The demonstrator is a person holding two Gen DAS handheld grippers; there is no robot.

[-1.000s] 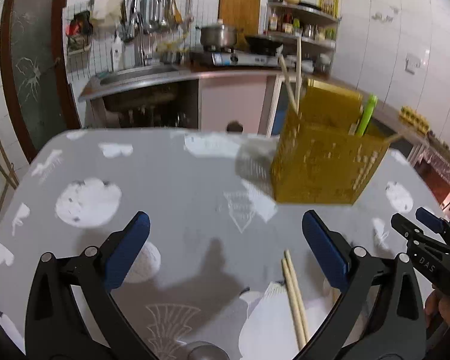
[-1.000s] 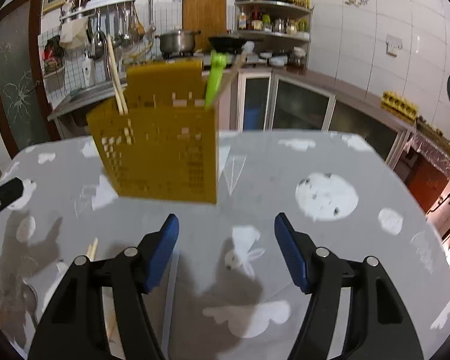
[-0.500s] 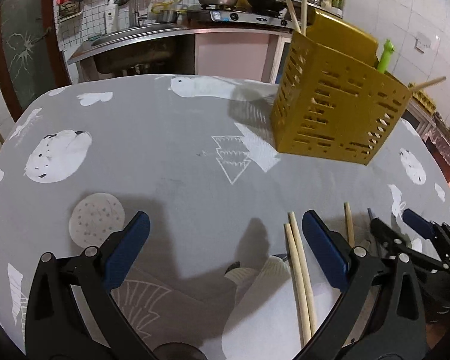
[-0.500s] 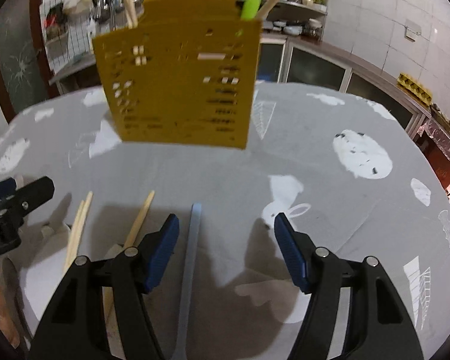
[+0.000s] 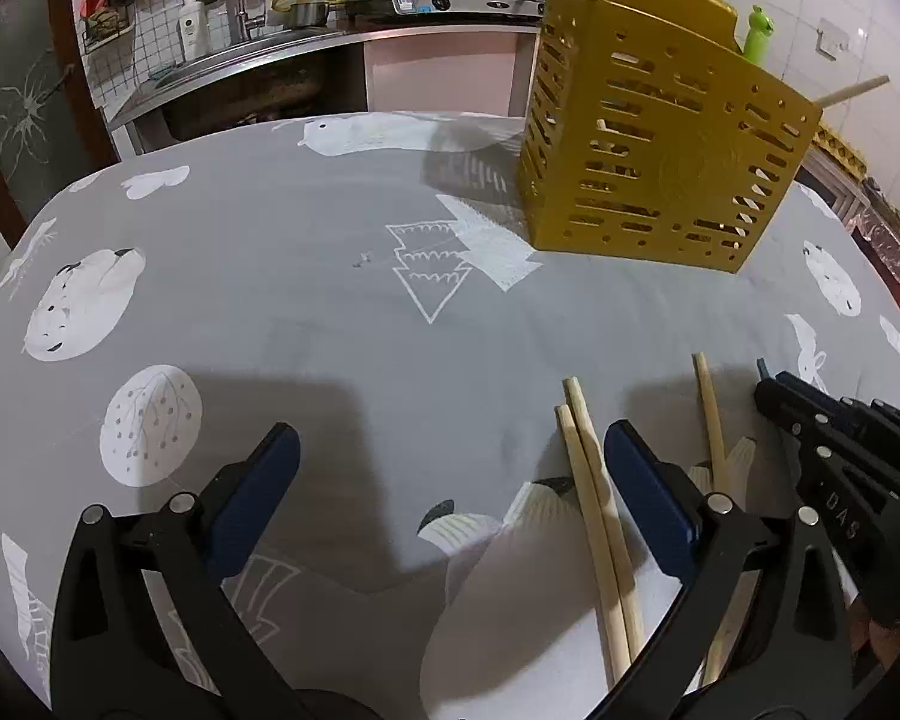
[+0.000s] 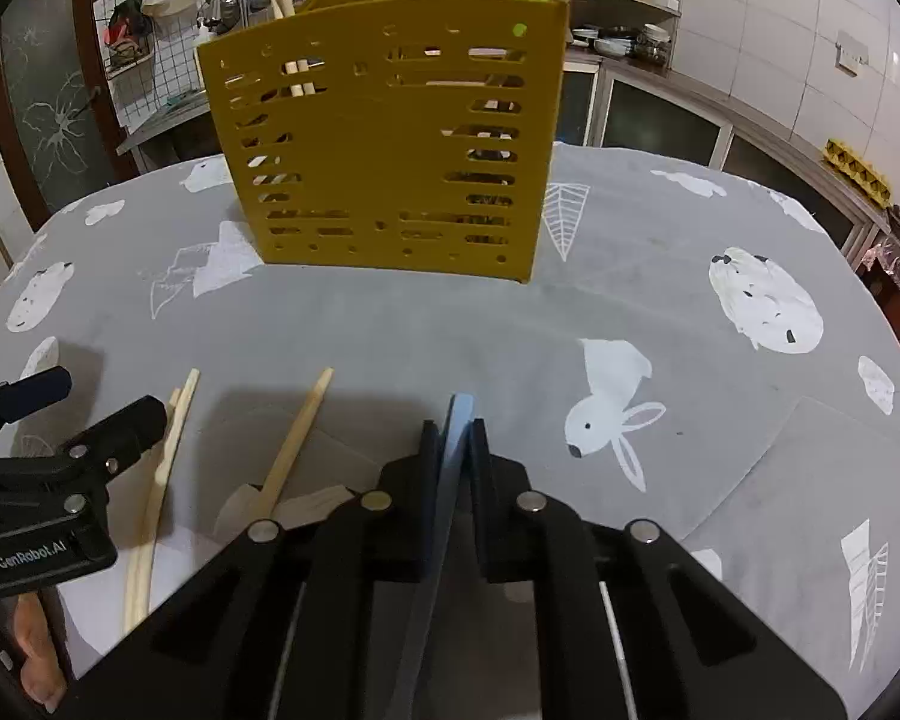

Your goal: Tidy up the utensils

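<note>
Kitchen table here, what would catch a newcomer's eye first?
The tall yellow utensil holder standing at the far middle of the grey patterned tablecloth, with chopsticks and a green handle poking out. Nearer, the right gripper is shut on a pale blue handle, with loose wooden chopsticks lying to its left.

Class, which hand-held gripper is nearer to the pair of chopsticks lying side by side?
Left. The left hand-held gripper has the pair of chopsticks beside its right finger; the right hand-held gripper is farther, shut on the blue utensil.
</note>
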